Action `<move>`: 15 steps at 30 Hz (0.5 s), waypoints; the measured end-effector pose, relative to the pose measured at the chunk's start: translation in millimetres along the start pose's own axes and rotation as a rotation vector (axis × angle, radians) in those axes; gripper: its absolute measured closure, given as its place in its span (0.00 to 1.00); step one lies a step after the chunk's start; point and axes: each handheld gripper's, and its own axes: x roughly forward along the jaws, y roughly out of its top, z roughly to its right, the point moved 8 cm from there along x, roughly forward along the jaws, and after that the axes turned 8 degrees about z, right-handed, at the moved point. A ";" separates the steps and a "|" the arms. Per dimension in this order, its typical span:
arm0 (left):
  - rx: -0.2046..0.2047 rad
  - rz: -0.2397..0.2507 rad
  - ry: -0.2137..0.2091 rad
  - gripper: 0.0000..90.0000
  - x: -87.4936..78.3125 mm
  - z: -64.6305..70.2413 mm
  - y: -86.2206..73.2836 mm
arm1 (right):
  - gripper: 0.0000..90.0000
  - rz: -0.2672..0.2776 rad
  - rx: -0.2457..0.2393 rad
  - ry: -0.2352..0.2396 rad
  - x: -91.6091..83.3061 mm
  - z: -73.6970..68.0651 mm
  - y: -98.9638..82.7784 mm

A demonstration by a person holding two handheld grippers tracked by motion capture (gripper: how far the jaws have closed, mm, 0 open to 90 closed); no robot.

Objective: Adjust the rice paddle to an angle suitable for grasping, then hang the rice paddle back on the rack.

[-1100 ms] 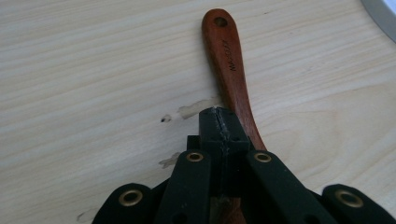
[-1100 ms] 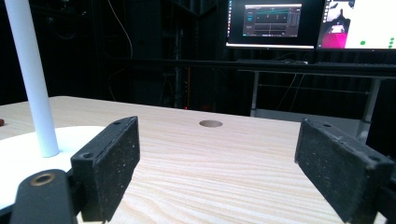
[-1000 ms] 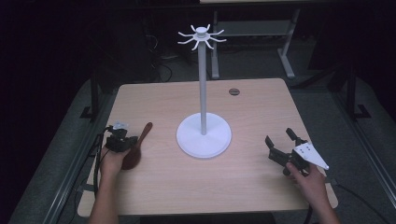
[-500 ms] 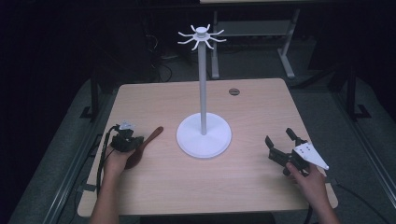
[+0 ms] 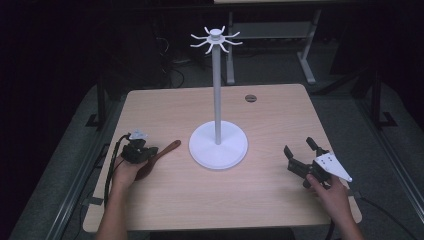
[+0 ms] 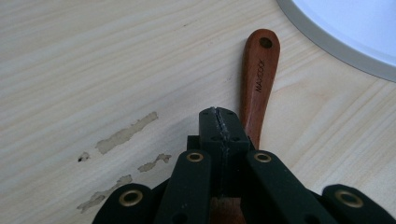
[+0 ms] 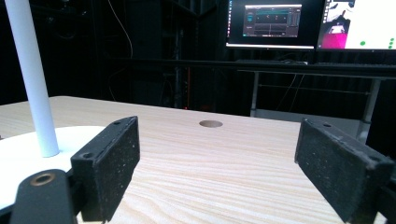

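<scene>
The stand (image 5: 218, 145) sits at the centre of the table (image 5: 270, 115). My left gripper (image 5: 140, 152) lies at its nine o'clock, over the spoon (image 5: 159, 153), apparently above its bowl end. My right gripper (image 5: 302, 157) lies at four o'clock. The cable hole (image 5: 251, 98) sits at one o'clock.

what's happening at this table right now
A person works at a wooden table with a gripper in each hand. The left gripper is shut on a brown wooden spoon, gripping its handle low over the table beside the base of a white hook stand. The right gripper rests near the right edge, jaws wide open and holding nothing.
</scene>
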 end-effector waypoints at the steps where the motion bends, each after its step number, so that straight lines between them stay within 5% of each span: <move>1: 0.000 0.006 -0.003 1.00 -1.1 0.4 1.5 | 0.15 0.001 0.001 0.000 0.1 -0.1 0.1; 8: -0.037 0.009 -0.049 1.00 -14.2 2.6 9.7 | 0.15 0.005 0.004 -0.002 -0.1 0.2 0.3; 15: 0.010 -0.044 -0.078 0.94 -17.7 6.1 17.1 | 0.15 0.004 0.004 -0.003 -0.1 0.5 0.2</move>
